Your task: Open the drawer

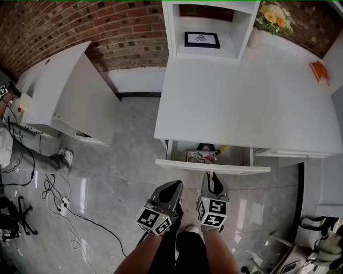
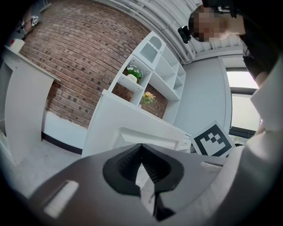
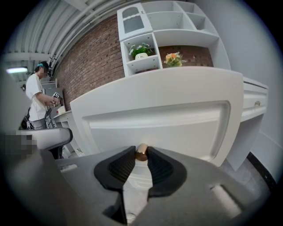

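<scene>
Brass knob (image 3: 141, 153) pinched by right tongs (image 3: 141, 157); drawer front (image 1: 211, 166) past desk (image 1: 241, 96) edge; left tongs (image 2: 141, 148) closed, empty.

You are facing the desk (image 1: 241, 96), its drawer (image 1: 214, 166) sticking out toward you with a box (image 1: 201, 156) lying inside. Your right gripper (image 3: 141, 154) is sitting on the knob (image 3: 141, 152), your left gripper (image 1: 174, 185) hanging just left of it. A shelf unit (image 1: 209, 27) is standing at the desk's back, flowers (image 1: 274, 16) to its right.
</scene>
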The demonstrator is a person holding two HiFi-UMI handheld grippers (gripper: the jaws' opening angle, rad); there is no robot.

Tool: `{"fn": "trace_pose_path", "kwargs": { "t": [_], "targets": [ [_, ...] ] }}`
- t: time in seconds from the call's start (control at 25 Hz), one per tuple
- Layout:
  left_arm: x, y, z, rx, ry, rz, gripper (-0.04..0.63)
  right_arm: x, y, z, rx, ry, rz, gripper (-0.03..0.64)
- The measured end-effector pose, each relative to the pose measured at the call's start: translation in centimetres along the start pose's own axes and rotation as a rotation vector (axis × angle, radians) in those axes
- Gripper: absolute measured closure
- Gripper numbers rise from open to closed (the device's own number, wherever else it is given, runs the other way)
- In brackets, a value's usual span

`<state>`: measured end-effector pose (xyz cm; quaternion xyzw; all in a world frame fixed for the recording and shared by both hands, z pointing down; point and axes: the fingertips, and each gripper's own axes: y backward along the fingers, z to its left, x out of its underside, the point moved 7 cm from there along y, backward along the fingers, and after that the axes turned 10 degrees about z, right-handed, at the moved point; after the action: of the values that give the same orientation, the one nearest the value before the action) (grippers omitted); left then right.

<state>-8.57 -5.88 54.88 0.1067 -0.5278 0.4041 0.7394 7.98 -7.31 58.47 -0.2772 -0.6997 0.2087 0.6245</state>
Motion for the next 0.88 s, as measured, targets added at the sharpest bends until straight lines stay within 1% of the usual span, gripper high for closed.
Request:
{"fn": "trace_pose_path", "kwargs": {
  "t": [0.24,0.88],
  "targets": [
    [1.0,0.3,-0.7,0.006,0.000,-0.006,0.594,0.6,0.7,0.1,-0.001,0.000,0.001,0.531],
    [1.6,1.5,-2.1,0.019,-0.018,-0.006,0.594,2.2,2.5,0.5,-0.004,0.006,-0.001,0.531]
  ]
}}
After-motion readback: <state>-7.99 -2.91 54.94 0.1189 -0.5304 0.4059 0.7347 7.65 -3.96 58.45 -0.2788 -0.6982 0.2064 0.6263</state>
